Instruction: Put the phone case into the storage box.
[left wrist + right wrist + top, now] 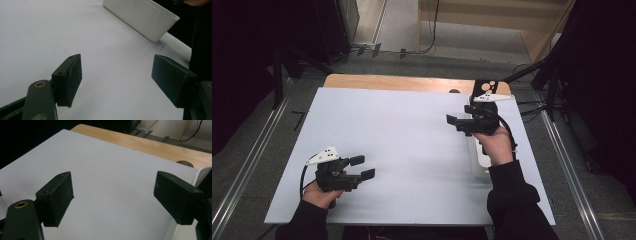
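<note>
Left gripper: held low over the near left part of the white table sheet, its two black jaws spread wide with nothing between them; in the left gripper view only bare sheet lies in the gap.
Left hand: wrapped round the gripper's handle from below; the dark sleeve is cut off by the bottom edge of the high view.
Right gripper: held over the far right part of the sheet, jaws pointing left and standing well apart, empty; in the right gripper view bare sheet shows between them.
Right hand: closed round the handle; the hand and dark sleeve cover much of what lies beneath.
White tray: a long, pale, open container on the right side of the sheet, directly under the right hand and gripper. In the high view most of it is hidden, with only a strip of its left wall and near end visible. In the left gripper view its side wall and rounded corner are clear, but its inside is out of sight. In the right gripper view only a corner of the rim shows, behind the right-hand jaw.
Tray contents: cannot tell.
Black plate: a dark piece with round holes at the far edge, behind the right gripper; its lower part is hidden and its kind is hard to make out.
Wooden table edge: a bare strip beyond the sheet.
</note>
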